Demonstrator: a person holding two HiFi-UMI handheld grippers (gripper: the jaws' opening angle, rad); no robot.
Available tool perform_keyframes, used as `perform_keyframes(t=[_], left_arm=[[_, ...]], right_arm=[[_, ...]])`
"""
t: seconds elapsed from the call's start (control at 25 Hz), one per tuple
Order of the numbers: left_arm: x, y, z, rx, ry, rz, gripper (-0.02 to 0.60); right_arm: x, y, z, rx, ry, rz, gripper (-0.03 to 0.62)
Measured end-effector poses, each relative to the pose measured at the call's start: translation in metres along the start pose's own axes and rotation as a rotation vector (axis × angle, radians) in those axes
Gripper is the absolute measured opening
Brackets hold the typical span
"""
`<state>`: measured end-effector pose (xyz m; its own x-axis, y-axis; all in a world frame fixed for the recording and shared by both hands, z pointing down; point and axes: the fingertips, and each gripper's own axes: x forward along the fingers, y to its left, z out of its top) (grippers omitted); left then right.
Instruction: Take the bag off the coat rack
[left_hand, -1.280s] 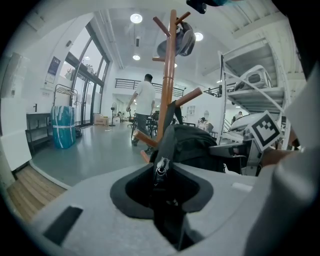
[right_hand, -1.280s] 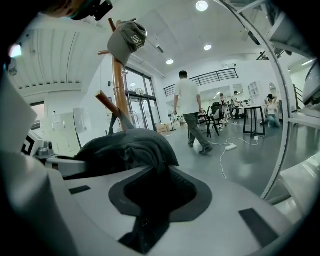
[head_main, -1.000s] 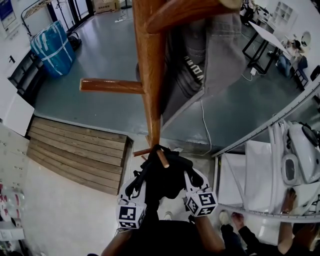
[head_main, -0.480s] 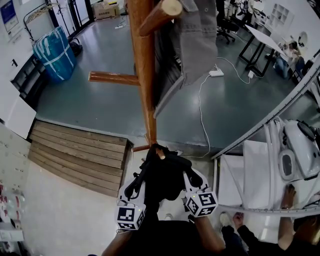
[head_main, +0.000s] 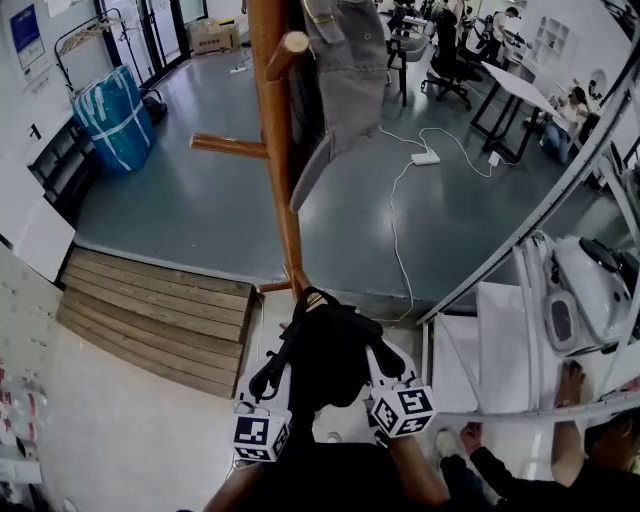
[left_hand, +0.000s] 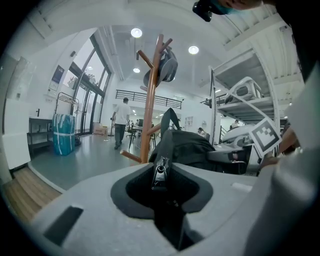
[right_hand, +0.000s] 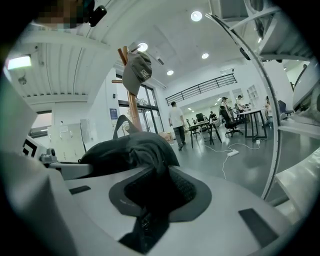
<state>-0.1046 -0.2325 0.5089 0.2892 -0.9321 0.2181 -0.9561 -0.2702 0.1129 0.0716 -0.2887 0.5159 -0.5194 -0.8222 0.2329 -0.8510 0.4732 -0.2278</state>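
The black bag (head_main: 325, 352) hangs between my two grippers, just in front of the foot of the wooden coat rack (head_main: 273, 150). Its handle loop (head_main: 311, 296) stands free beside the rack's low peg (head_main: 274, 287). My left gripper (head_main: 268, 380) is shut on the bag's strap, and a metal buckle (left_hand: 160, 171) shows between its jaws in the left gripper view. My right gripper (head_main: 382, 365) is shut on the bag's black fabric (right_hand: 145, 150) at the other side. A grey garment (head_main: 345, 70) hangs high on the rack.
A blue wrapped bundle (head_main: 108, 110) stands at the back left. A wooden ramp (head_main: 160, 308) lies left of the rack. White shelving (head_main: 520, 330) with white appliances is close on the right, with a person's hand (head_main: 570, 382) on it. A cable and power strip (head_main: 425, 158) lie on the floor.
The bag's handle, hooked over the low peg a second ago, has come off it. The rack now appears farther from me, and both grippers keep their hold.
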Motion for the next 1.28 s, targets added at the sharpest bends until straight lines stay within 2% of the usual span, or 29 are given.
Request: perform_keyframes(t=[0.36,0.8,1.28], left_arm=[[-0.034,-0.040,0.000,0.004,-0.020,-0.003,0.085],[-0.082,-0.089,-0.020,-0.013,0.022,0.022,0.084],[-0.123,-0.103,-0.036,-0.026,0.045,0.012,0.083]], right_arm=[[-0.053,0.000,-0.001,-0.001,-0.017,0.015,0.078],[-0.116,0.000,-0.021,0.003,0.017,0.054,0.077],[-0.151,0.018,-0.043,0.032,0.033,0.066,0.077]])
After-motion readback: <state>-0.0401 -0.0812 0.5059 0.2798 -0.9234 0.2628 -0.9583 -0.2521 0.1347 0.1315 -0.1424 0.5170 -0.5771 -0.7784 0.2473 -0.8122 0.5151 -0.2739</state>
